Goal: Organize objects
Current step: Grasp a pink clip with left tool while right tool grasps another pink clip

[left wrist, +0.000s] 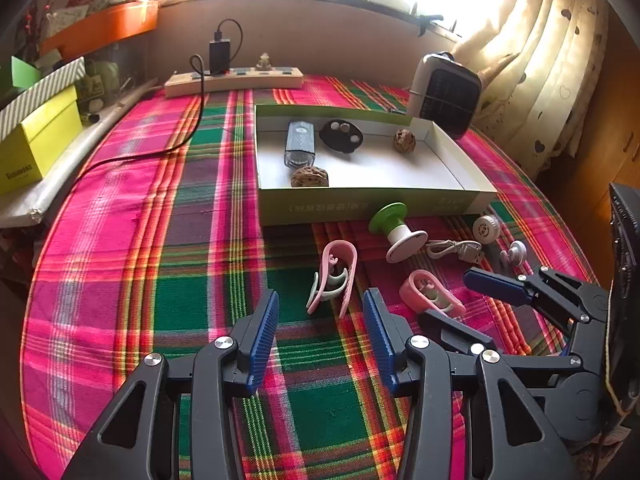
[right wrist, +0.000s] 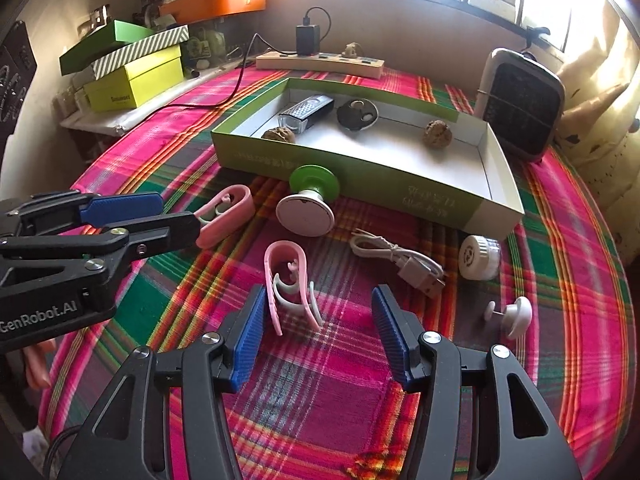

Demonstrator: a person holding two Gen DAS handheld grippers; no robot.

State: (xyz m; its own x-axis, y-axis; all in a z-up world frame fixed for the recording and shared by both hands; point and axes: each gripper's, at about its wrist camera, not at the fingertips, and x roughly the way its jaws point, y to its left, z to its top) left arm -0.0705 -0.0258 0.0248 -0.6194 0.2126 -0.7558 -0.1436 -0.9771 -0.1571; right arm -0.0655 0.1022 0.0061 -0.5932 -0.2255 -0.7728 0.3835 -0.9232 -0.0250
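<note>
Pink clip (right wrist: 289, 288) between right tongs (right wrist: 318, 336)

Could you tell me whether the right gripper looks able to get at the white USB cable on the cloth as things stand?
Probably yes: the right gripper is open, and the USB cable lies in the open just ahead to its right.

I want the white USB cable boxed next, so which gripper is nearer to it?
Right. The right gripper sits just short of the white USB cable; the left gripper is farther off, beyond both pink clips.
</note>
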